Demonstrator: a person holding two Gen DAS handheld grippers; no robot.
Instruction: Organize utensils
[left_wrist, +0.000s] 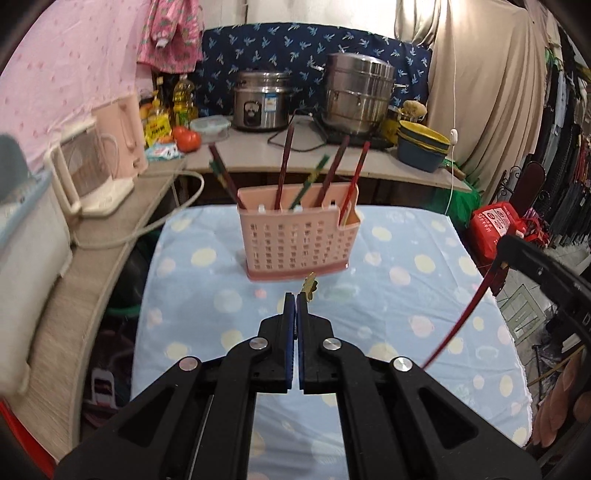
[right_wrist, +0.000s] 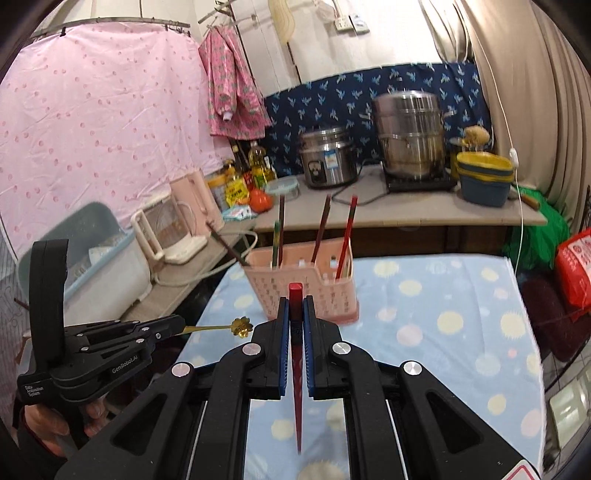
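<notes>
A pink slotted utensil holder (left_wrist: 295, 240) stands on the blue spotted table (left_wrist: 207, 295) and holds several chopsticks (left_wrist: 284, 166). My left gripper (left_wrist: 296, 299) is shut on a small gold utensil with a flower-shaped end (left_wrist: 309, 286), just in front of the holder. In the right wrist view that gold utensil (right_wrist: 240, 326) sticks out of the left gripper (right_wrist: 181, 326). My right gripper (right_wrist: 296, 306) is shut on a red chopstick (right_wrist: 296, 354), in front of the holder (right_wrist: 303, 288). The red chopstick also shows in the left wrist view (left_wrist: 465, 314).
A counter (left_wrist: 369, 162) behind the table carries a rice cooker (left_wrist: 260, 103), a steel steamer pot (left_wrist: 356, 92), stacked bowls (left_wrist: 423, 144), a tomato (left_wrist: 186, 138) and bottles. A pink kettle (left_wrist: 92, 166) stands left. Red bags (left_wrist: 495, 225) lie right.
</notes>
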